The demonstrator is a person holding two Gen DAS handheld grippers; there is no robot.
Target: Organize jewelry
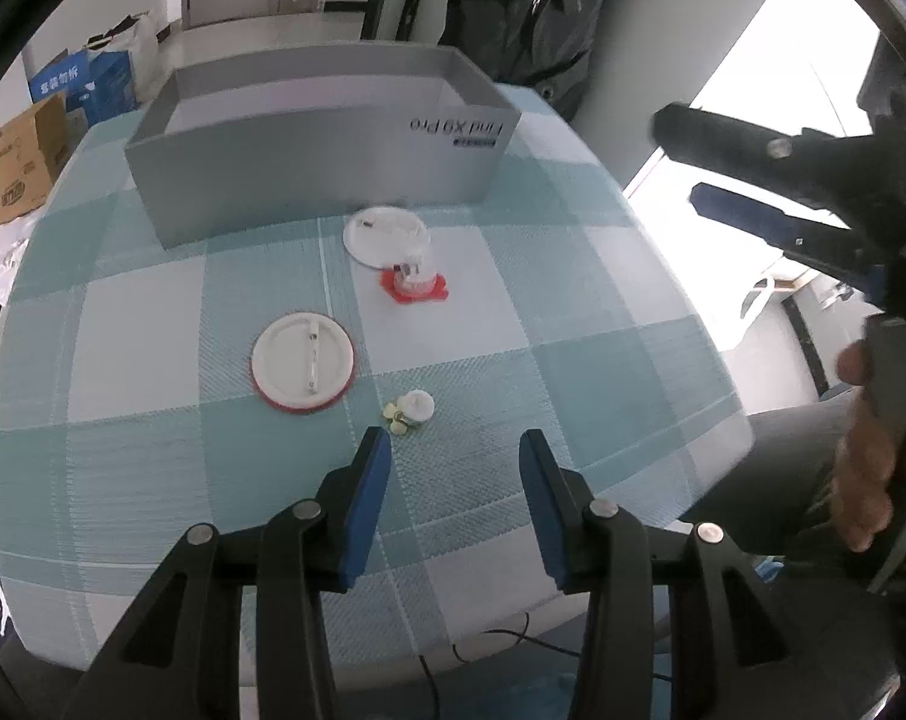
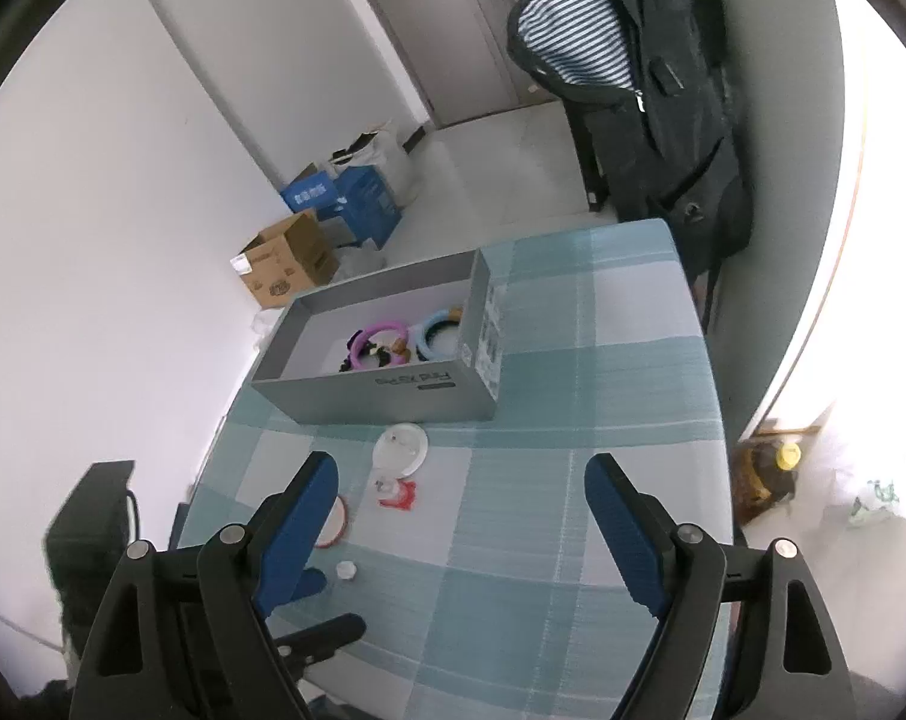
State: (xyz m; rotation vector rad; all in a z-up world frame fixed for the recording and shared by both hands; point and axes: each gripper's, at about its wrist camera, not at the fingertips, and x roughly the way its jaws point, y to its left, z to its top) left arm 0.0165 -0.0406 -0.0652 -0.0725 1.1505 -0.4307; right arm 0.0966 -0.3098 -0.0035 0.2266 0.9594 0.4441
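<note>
Your left gripper (image 1: 456, 480) hovers low over the teal-and-white checked tablecloth (image 1: 573, 312), jaws wide, holding nothing. Your right gripper (image 2: 462, 525) sits higher and farther right, also wide and empty.

Nearest loose piece: a small white-and-pale-yellow beaded trinket (image 1: 409, 411), just beyond your left fingertips. To its left, a white round disc on a red rim (image 1: 303, 363); farther off, a second white disc (image 1: 386, 237) touching a small clear piece on a red base (image 1: 414, 282). The grey open cardboard box (image 2: 387, 387) at the far side holds a purple ring (image 2: 378, 345) and a blue ring (image 2: 441, 333).

Risks:
- The trinket is tiny and flat; closing off-centre would likely flick it off the near edge.
- Pads may snag the cloth.
- The clear piece looks tippy; a brush would topple it.

Hard to make out:
- What lies on each disc is thin and blurred.
- From the left wrist view, the box wall hides its contents.
- The dark bits beside the purple ring are unclear.
</note>
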